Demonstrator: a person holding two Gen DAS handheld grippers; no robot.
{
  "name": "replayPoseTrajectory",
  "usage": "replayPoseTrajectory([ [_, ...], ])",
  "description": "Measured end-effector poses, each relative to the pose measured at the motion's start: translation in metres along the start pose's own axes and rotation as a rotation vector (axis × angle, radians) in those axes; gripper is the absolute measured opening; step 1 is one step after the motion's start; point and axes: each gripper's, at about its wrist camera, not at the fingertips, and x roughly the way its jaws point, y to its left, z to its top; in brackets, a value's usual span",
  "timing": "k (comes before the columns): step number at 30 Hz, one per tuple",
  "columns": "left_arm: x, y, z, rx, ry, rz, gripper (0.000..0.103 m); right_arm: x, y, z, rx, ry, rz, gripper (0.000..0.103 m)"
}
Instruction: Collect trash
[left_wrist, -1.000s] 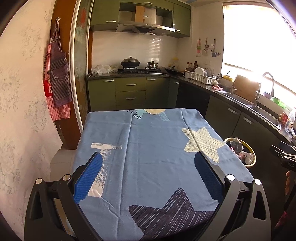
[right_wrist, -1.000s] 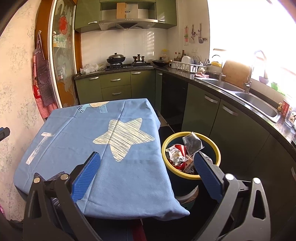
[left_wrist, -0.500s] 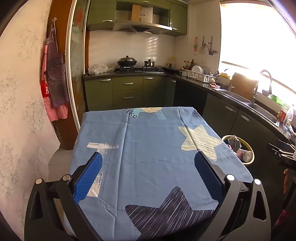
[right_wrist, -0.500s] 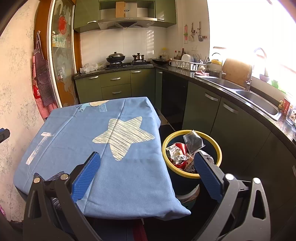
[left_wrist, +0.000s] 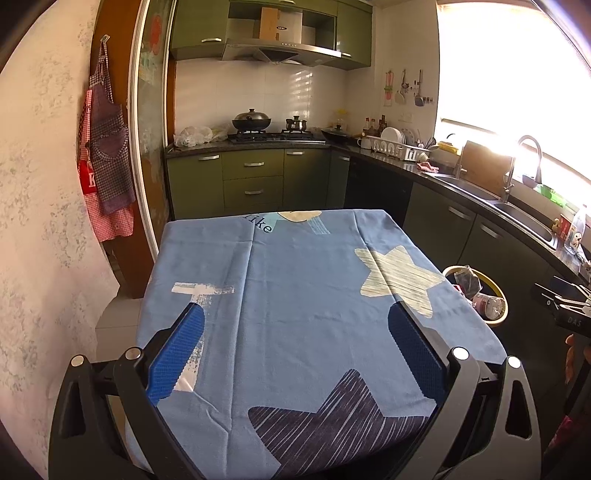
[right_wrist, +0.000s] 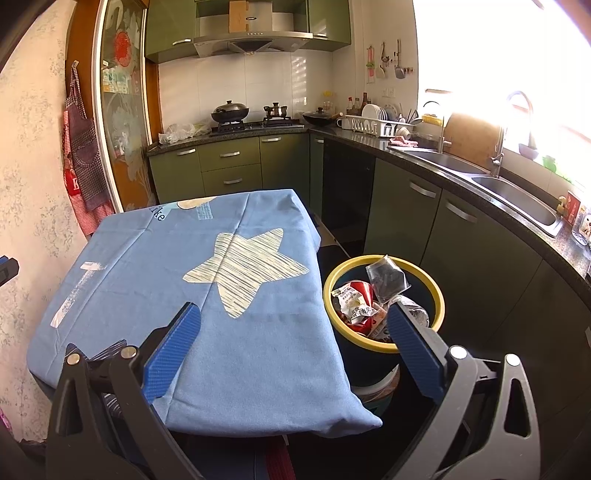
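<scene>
Our fingers are spread wide on both sides and hold nothing: the left gripper hangs over the near end of the surface, draped in a blue star-print cloth, and the right gripper over its near right corner. The trash, wrappers and a clear bag, fills the yellow-rimmed bin on the floor just right of the surface.

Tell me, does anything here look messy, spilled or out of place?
Nothing is spilled. The tablecloth is bare, and the wrappers sit inside the yellow-rimmed bin beside the table. One clear packet pokes up above the rim. Both grippers, left and right, are open and empty.
</scene>
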Motion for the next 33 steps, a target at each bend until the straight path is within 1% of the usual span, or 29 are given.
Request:
replayPoseTrajectory([
  [33, 0.0076, 0.0002, -0.0025, -0.001, 0.025, -0.018, 0.098, 0.0082, 0.0002, -0.0072, 0.005, 0.015, 0.000, 0.096],
])
